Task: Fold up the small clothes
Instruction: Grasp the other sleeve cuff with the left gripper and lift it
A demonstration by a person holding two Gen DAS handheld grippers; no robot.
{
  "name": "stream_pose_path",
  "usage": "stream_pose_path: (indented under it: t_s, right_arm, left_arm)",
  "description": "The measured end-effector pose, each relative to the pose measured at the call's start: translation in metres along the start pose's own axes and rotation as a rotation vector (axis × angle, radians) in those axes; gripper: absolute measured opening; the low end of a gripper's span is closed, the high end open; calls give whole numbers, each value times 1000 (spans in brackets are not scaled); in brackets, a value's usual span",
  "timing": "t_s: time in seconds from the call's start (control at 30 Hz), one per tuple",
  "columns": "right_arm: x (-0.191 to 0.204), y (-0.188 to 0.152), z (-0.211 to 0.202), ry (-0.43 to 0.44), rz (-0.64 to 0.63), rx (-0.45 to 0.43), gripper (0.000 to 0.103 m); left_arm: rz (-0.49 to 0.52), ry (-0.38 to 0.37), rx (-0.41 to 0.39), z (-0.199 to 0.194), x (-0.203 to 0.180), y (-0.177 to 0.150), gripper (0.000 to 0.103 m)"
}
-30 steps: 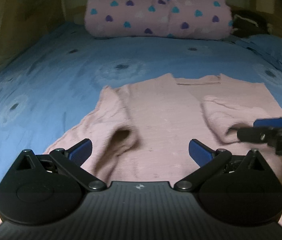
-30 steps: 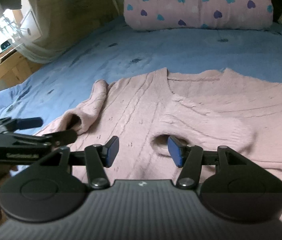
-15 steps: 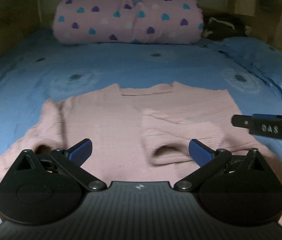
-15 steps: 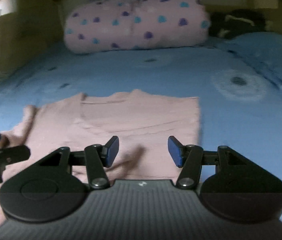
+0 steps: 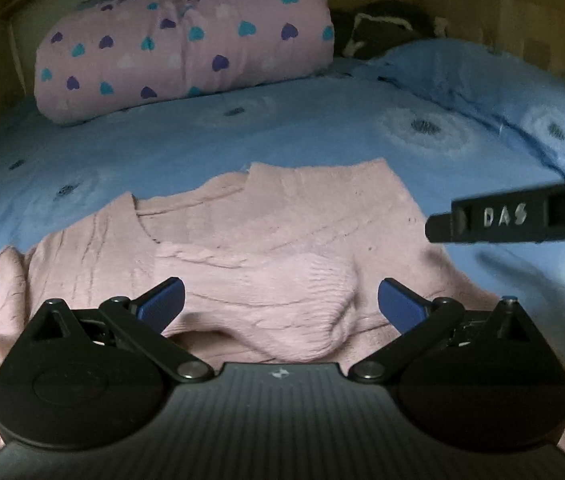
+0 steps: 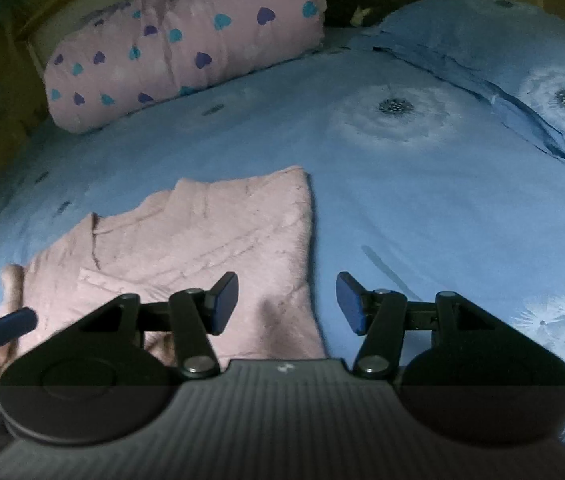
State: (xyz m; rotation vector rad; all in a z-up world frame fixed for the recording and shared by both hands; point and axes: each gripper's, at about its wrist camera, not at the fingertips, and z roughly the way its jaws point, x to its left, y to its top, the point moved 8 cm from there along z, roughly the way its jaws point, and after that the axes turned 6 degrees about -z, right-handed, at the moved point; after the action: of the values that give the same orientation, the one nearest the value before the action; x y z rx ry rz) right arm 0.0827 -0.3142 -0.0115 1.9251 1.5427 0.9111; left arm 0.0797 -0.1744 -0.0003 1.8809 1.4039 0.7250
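Both grippers have let go and swung right: the left gripper [image 5: 280,306] hangs released, jaws wide, over the sleeve [image 5: 266,300] now laid across the chest of the pink sweater [image 5: 302,216], where a second ago it hovered by the other, still-spread sleeve. The right gripper [image 6: 286,302], jaws apart and empty, has slid to the sweater's right edge, half over the blue bed [image 6: 422,200]. That looks like one sleeve folded, and the left one still to do.
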Motion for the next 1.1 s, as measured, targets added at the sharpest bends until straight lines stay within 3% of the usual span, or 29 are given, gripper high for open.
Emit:
stream_pose_path:
  t_s: [0.2,0.3,0.33,0.4,0.43,0.47,0.53,0.67,0.87,1.1]
  right_arm:
    - [-4,-4,4,71,80,33,57]
    - [-6,-7,10,63,104,59,57]
    - [-6,-6,10,56,105,60,57]
    - [-7,-6,10,57,108,54,57]
    - [-8,-6,11,59,112,54,57]
    - [-9,-7,12,61,119,59,56]
    - [-11,-8,13,59,129,66,56]
    - [-16,-8,14,55,138,71,56]
    - [-16,-8,14,58,135,64,56]
    - [-13,-9,17,50,111,73,56]
  left_arm:
    - [49,75,-23,22,-8,-4,102]
    - [69,95,-12,33,-8,-6,94]
    - [57,86,-9,35,-7,-8,89]
    - [29,55,-7,37,-3,-10,68]
    - [18,39,-5,37,-2,-10,45]
    - [5,25,-2,37,0,-10,32]
    - [-26,20,-11,32,7,-6,26]
    - [-92,30,-64,14,33,8,25]
    - [-162,142,-124,-1,105,32,25]
    - [-253,265,-24,7,200,7,26]
